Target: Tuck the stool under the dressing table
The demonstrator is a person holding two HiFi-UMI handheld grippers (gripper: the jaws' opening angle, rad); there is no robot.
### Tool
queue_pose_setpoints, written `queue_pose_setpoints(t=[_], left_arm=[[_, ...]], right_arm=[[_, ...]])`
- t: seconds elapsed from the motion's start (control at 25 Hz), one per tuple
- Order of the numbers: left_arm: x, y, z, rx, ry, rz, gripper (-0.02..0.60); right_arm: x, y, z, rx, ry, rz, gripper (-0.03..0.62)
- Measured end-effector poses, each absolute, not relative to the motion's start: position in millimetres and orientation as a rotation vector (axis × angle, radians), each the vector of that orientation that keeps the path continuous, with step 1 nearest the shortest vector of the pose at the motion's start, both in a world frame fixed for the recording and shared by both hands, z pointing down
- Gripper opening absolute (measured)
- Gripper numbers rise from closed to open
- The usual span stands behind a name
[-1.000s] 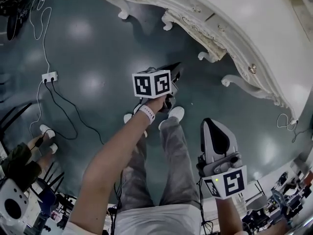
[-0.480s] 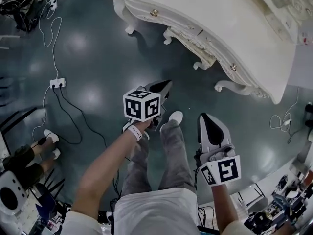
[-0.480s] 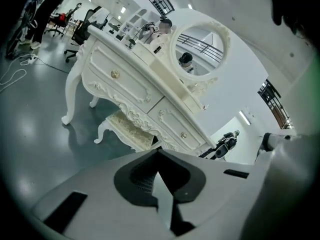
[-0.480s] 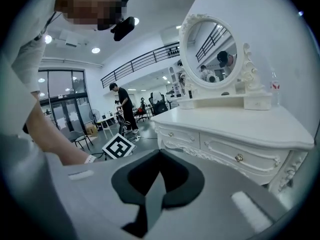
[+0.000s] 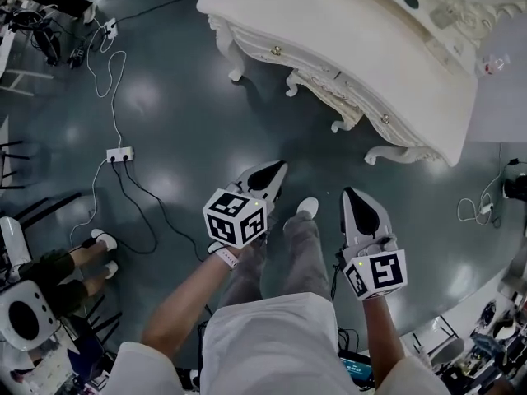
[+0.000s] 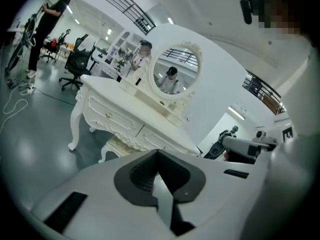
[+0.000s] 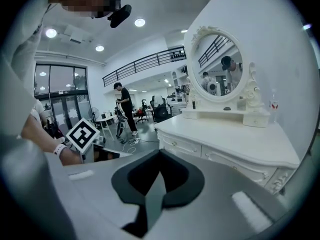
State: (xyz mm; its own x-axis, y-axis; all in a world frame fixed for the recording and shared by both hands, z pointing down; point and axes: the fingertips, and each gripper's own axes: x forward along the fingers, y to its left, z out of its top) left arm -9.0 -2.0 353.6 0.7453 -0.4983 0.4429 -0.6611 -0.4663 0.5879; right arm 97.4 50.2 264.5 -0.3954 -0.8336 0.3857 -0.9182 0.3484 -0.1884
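White table (image 5: 346,31): stood ahead, well apart from both claws.
Stool (image 6: 117,146): sat beneath it, seemingly nearer left claw (image 5: 277,169).
Claws: both pinched together, empty.

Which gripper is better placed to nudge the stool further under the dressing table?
Probably left. The left gripper, shut, faces the stool under the dressing table; the right gripper looks across its top, stool unseen.
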Motion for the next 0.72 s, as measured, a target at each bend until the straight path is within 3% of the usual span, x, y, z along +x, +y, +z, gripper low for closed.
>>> queue_pose_setpoints(t=[0.72], left_arm=[[-105.4, 61.2, 162.3, 2.329, -1.045, 0.092, 0.008]], right_arm=[[41.7, 75.9, 165.0, 1.548, -2.487, 0.400, 0.009]])
